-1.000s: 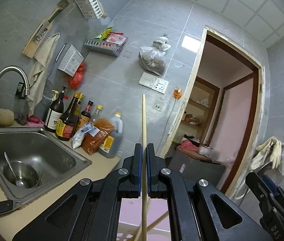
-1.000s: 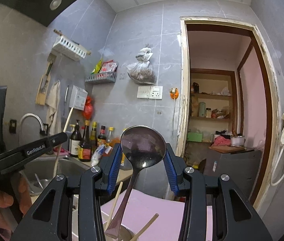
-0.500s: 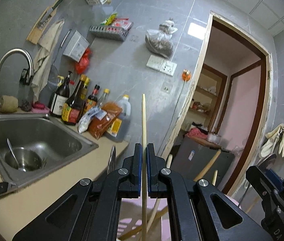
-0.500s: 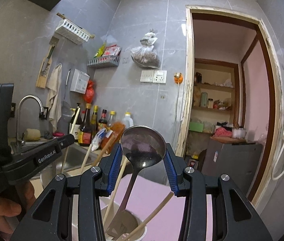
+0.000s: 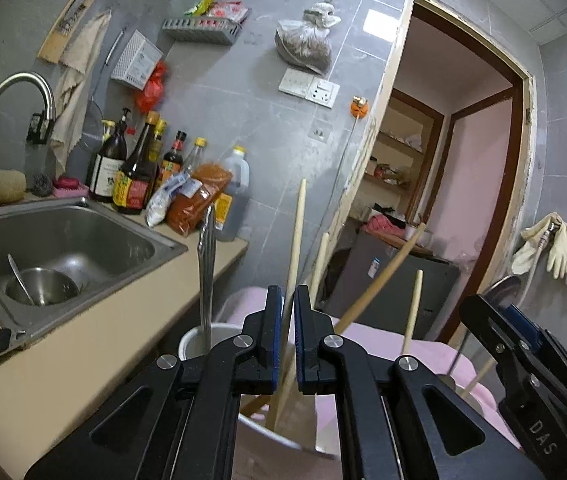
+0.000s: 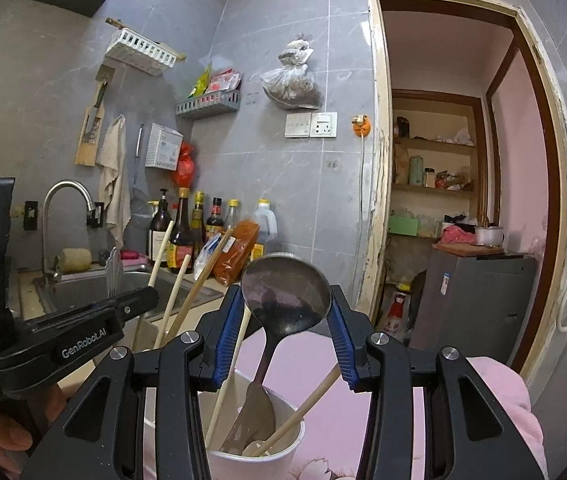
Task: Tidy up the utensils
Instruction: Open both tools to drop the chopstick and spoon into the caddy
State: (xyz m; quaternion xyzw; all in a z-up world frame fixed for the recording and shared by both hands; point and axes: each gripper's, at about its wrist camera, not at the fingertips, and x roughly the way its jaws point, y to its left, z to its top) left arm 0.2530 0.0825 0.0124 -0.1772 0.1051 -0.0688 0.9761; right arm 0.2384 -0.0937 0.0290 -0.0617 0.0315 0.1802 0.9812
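Left gripper (image 5: 288,334) fingers pinch a wooden chopstick (image 5: 296,240) upright over a white cup (image 5: 195,340); right gripper (image 6: 286,334) fingers clamp a metal ladle (image 6: 285,294), handle down in another cup (image 6: 259,454). Fork (image 5: 206,264) and chopsticks crowd them. Bottles (image 5: 135,172) line the counter's (image 5: 83,356) back edge beside the sink (image 5: 63,248).

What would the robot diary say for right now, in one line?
left hand-held gripper: shut on chopstick | right hand-held gripper: shut on ladle | handle in white cup
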